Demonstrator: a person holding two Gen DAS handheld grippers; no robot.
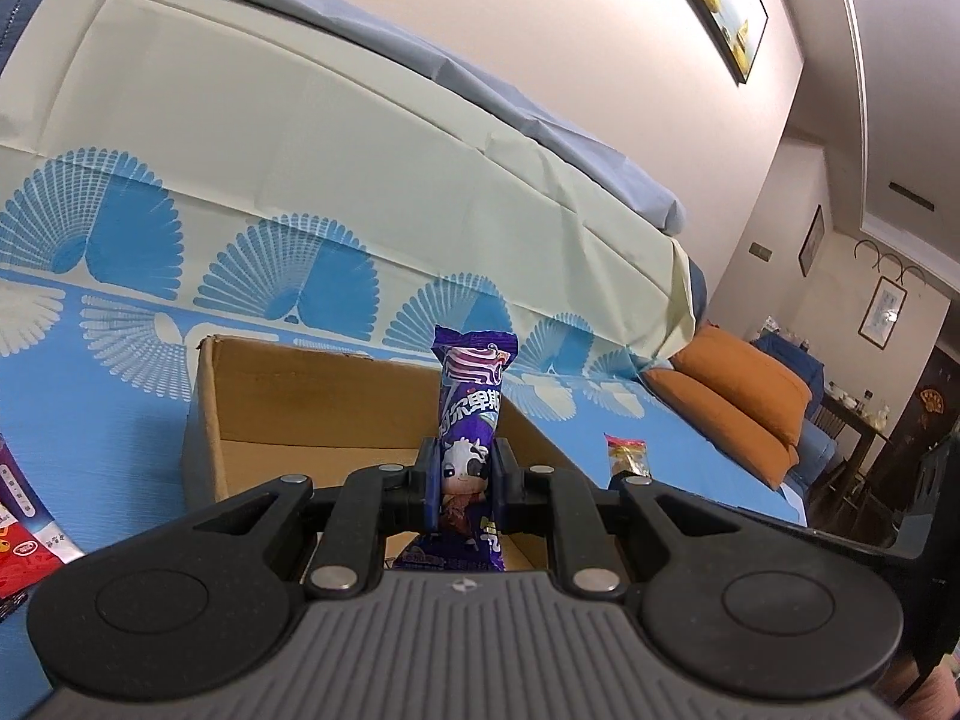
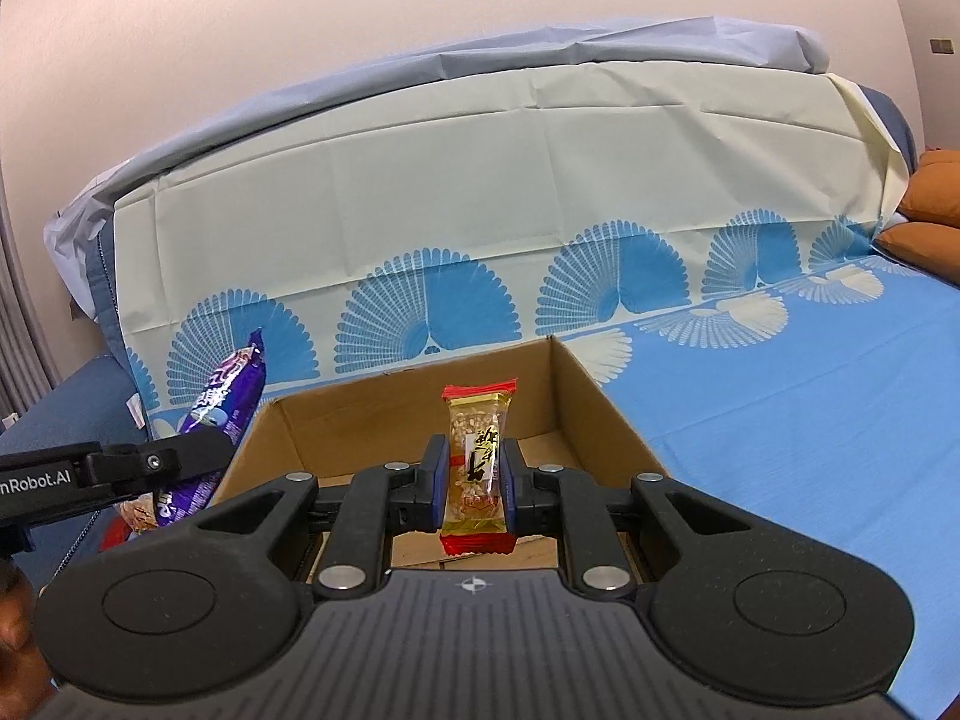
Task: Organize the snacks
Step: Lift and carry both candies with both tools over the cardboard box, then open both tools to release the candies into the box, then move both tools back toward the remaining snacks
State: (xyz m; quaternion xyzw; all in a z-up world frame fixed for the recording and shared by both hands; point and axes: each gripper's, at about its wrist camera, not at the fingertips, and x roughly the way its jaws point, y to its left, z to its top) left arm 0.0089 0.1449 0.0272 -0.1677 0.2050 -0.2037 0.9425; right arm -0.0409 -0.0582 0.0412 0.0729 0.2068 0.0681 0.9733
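My left gripper [image 1: 466,474] is shut on a purple candy packet [image 1: 471,414] with a cartoon cow, held upright above the near edge of an open cardboard box [image 1: 312,396]. My right gripper [image 2: 475,480] is shut on a clear rice-crisp bar with red ends [image 2: 478,450], held upright over the same box [image 2: 576,396]. In the right wrist view the left gripper [image 2: 180,456] and its purple packet [image 2: 225,396] show at the left of the box. In the left wrist view the red-ended bar [image 1: 627,453] shows at the right of the box.
The box sits on a sofa under a blue fan-patterned cloth [image 2: 810,396]. Red and purple snack packets [image 1: 24,528] lie left of the box; more snacks [image 2: 135,513] lie under the left gripper. Orange cushions [image 1: 738,396] lie at the right.
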